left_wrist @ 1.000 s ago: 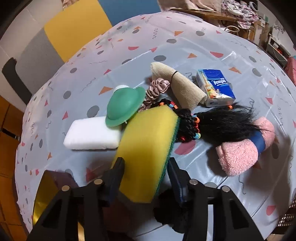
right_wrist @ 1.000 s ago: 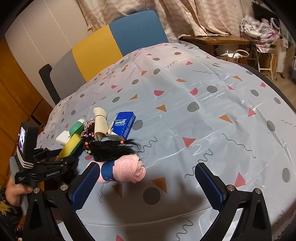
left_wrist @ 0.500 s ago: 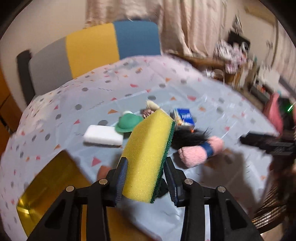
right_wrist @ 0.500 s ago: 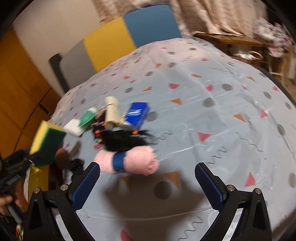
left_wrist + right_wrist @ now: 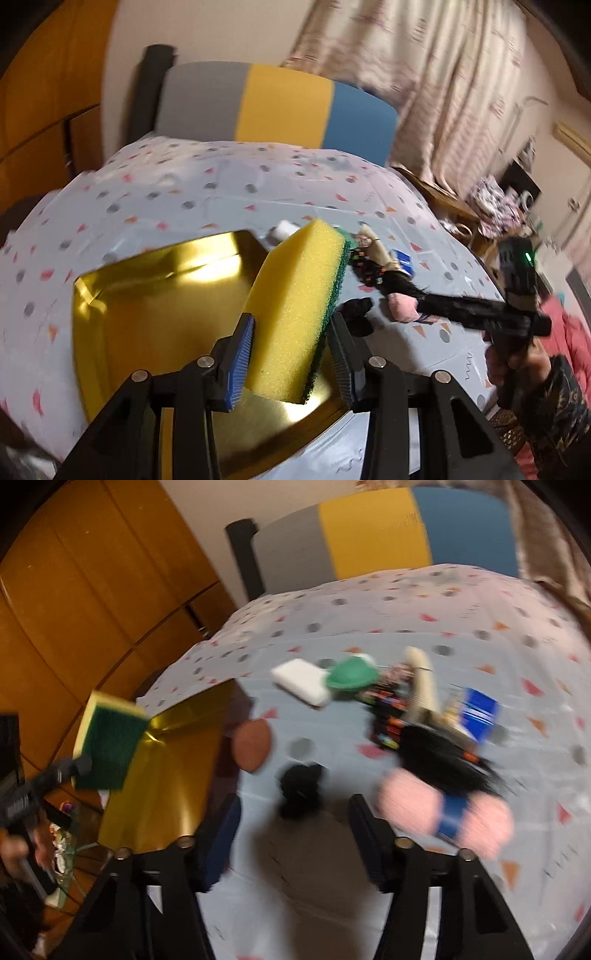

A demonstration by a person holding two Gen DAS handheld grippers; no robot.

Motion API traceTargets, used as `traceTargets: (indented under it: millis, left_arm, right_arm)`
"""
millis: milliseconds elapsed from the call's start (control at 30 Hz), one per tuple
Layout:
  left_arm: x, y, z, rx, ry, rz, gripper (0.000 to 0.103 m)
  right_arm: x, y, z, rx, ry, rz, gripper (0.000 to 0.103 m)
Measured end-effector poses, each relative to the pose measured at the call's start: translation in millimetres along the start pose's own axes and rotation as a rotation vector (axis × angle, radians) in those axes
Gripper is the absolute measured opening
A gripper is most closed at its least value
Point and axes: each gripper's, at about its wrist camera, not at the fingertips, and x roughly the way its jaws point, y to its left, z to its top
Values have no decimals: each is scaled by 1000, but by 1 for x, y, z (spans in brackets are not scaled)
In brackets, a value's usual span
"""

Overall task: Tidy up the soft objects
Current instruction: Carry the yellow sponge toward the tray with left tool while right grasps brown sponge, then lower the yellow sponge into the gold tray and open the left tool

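Observation:
My left gripper is shut on a yellow sponge with a green scrub side and holds it in the air above a gold tray. In the right wrist view the sponge hangs over the tray's left part. My right gripper is open and empty, low over the table just in front of a small black soft object. A pink rolled towel with a blue band lies to its right. The right wrist view is blurred.
On the patterned tablecloth lie a white sponge, a green dome-shaped object, a beige roll, a blue tissue pack, a black wig with coloured beads and a brown pad. A tricolour chair stands behind.
My left gripper has carried the sponge left, over the gold tray. My right gripper has swung left and down toward the black object, and its jaws have narrowed.

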Motion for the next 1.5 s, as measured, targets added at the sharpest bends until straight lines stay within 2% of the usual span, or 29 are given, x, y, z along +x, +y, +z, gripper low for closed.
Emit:
traceTargets:
  millis: [133, 400, 467, 600, 700, 900, 967, 1033, 1133, 1333, 1433, 1500]
  left_arm:
    - [-10, 24, -22, -55, 5, 29, 40]
    - [-17, 53, -49, -128, 26, 51, 40]
    - [-17, 56, -52, -142, 25, 58, 41]
    - [-18, 62, -57, -166, 27, 59, 41]
    - [-18, 64, -58, -175, 32, 62, 41]
    - [-18, 63, -57, -185, 33, 59, 41]
    - [-20, 63, -57, -183, 29, 53, 41]
    - [-20, 62, -58, -179, 30, 50, 41]
    - [-18, 62, -58, -179, 37, 44, 41]
    - [-17, 56, -57, -174, 39, 37, 41]
    - [-16, 55, -58, -174, 45, 36, 41]
    - [-17, 56, -58, -177, 44, 37, 41]
  right_arm:
    - [39, 21, 25, -20, 56, 38, 55]
    - [107, 50, 52, -109, 183, -1, 55]
    - [118, 51, 53, -116, 210, 5, 51]
    - [135, 46, 58, -74, 238, 80, 49]
    - [149, 46, 58, -69, 271, 100, 48]
    - [152, 38, 58, -30, 287, 138, 48]
    - [148, 27, 59, 44, 290, 186, 52]
    - [139, 8, 63, 146, 261, 227, 52]
    - [131, -3, 63, 141, 249, 162, 51]
    - [137, 10, 64, 111, 266, 161, 51]
    - [153, 20, 66, 68, 296, 116, 39]
    - [162, 23, 64, 57, 331, 116, 39]
